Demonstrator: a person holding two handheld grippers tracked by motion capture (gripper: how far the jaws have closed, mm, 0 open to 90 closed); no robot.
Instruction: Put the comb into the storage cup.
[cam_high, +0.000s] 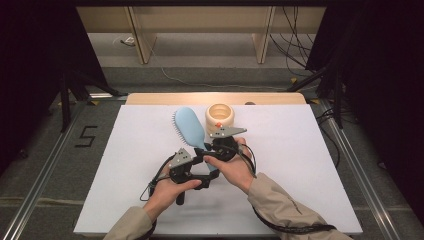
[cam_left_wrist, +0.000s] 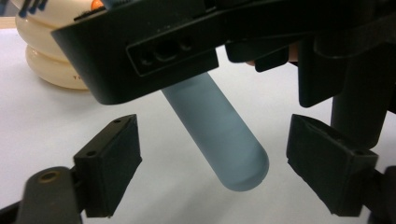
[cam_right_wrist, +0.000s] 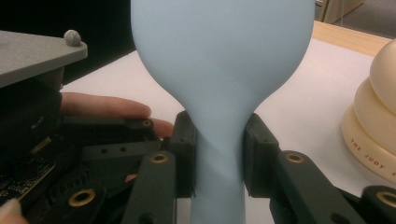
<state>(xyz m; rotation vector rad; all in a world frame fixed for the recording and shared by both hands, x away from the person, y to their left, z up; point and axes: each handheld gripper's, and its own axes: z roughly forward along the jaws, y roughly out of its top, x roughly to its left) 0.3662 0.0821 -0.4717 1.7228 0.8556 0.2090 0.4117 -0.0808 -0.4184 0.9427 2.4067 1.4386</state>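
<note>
A light-blue hairbrush (cam_high: 189, 125) lies slanted over the white table sheet (cam_high: 300, 165), its head far left and its handle running toward the person. My right gripper (cam_right_wrist: 218, 158) is shut on the brush's narrow neck (cam_right_wrist: 219, 116), one pad on each side. In the high view the right gripper (cam_high: 206, 150) sits just below the brush head. My left gripper (cam_left_wrist: 219, 161) is open, its pads (cam_left_wrist: 112, 158) standing apart on both sides of the rounded handle end (cam_left_wrist: 224, 144) without touching it. The left gripper (cam_high: 202, 172) is close beside the right one.
A cream ribbed pot (cam_high: 220, 116) with something orange inside stands right of the brush head, also seen as the cream pot (cam_left_wrist: 46, 60) and the cream pot (cam_right_wrist: 373, 130). A wooden edge (cam_high: 215, 98) borders the sheet's far side. Dark stands and cables surround the table.
</note>
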